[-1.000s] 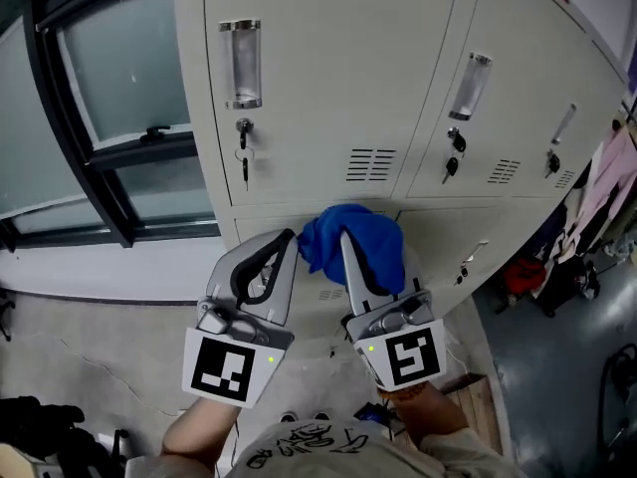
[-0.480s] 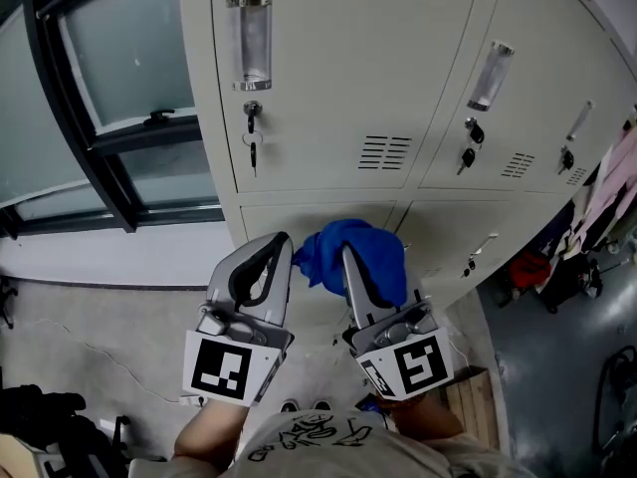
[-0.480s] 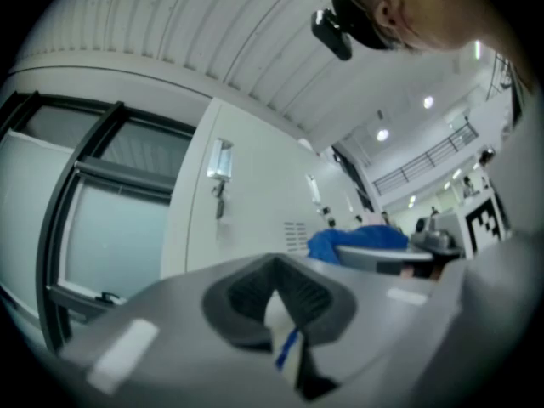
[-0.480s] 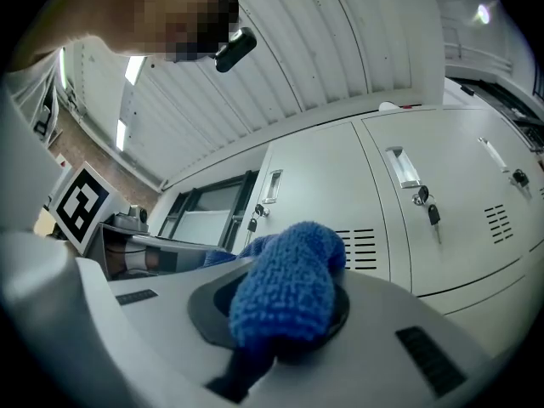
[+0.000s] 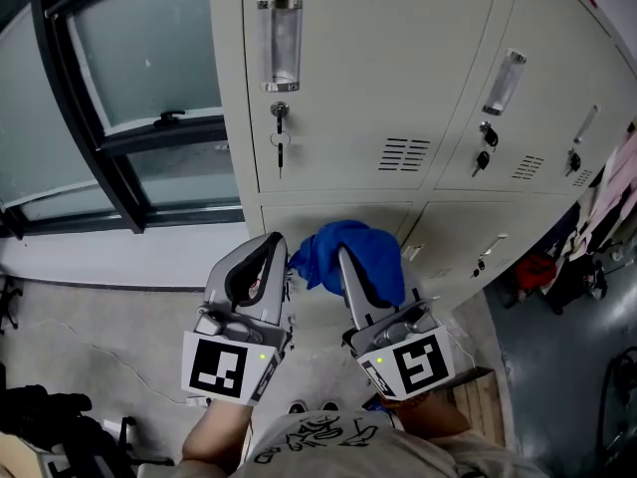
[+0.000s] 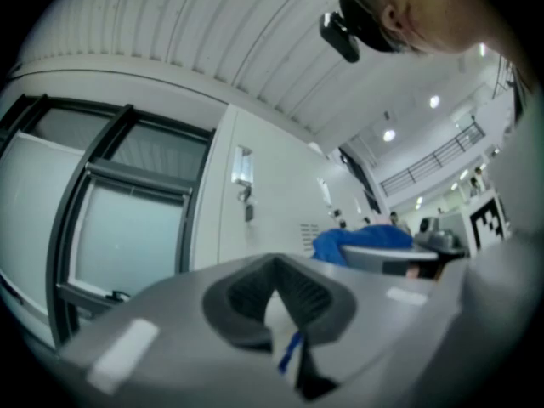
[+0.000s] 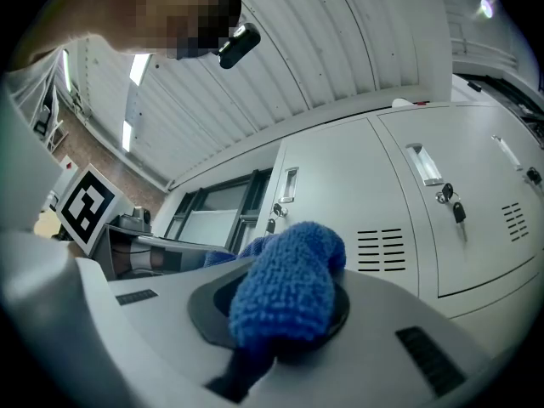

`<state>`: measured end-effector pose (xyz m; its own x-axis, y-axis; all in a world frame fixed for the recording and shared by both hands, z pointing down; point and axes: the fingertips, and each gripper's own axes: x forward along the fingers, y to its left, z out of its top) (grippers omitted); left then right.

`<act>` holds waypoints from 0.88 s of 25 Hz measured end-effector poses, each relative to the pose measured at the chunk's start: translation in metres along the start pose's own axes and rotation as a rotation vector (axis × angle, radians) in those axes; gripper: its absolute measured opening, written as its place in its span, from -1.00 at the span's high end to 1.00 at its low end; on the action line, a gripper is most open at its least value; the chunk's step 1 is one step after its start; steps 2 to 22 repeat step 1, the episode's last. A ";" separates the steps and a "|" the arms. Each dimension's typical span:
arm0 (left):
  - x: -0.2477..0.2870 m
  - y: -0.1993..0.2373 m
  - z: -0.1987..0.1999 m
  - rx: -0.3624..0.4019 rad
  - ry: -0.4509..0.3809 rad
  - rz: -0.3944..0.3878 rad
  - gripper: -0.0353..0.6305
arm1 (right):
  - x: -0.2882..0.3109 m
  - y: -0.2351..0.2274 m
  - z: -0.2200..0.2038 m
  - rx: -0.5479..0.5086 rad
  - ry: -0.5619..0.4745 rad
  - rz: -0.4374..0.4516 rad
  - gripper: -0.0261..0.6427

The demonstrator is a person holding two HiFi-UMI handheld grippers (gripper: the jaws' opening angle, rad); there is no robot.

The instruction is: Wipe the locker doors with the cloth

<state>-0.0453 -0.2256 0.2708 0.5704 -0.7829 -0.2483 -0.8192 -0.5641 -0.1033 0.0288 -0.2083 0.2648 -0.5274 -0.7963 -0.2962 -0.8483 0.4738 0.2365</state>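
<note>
The beige locker doors (image 5: 348,78) stand straight ahead, each with a clear handle (image 5: 282,43) and a key in its lock (image 5: 279,118). My right gripper (image 5: 345,259) is shut on a blue cloth (image 5: 350,255), which bunches over its tips just short of a lower door (image 5: 328,215). In the right gripper view the blue cloth (image 7: 285,287) fills the jaws and the locker doors (image 7: 348,194) lie beyond. My left gripper (image 5: 273,245) is beside it on the left, shut with nothing held. The left gripper view shows the left gripper (image 6: 276,291), the cloth (image 6: 361,240) and the lockers (image 6: 272,194).
A dark-framed window (image 5: 109,118) adjoins the lockers on the left. Clothes (image 5: 612,202) hang at the far right. A wooden board (image 5: 480,398) lies on the floor by my right arm, and black items (image 5: 45,426) sit at the bottom left.
The lockers have slid right and slightly up in the head view as the viewpoint shifted. Both grippers keep their pose, the cloth still in the right one.
</note>
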 end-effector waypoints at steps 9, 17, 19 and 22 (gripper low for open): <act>-0.003 0.005 0.000 -0.002 -0.001 0.007 0.89 | 0.002 0.004 0.000 -0.002 0.001 0.006 0.85; -0.003 0.005 0.000 -0.002 -0.001 0.007 0.89 | 0.002 0.004 0.000 -0.002 0.001 0.006 0.85; -0.003 0.005 0.000 -0.002 -0.001 0.007 0.89 | 0.002 0.004 0.000 -0.002 0.001 0.006 0.85; -0.003 0.005 0.000 -0.002 -0.001 0.007 0.89 | 0.002 0.004 0.000 -0.002 0.001 0.006 0.85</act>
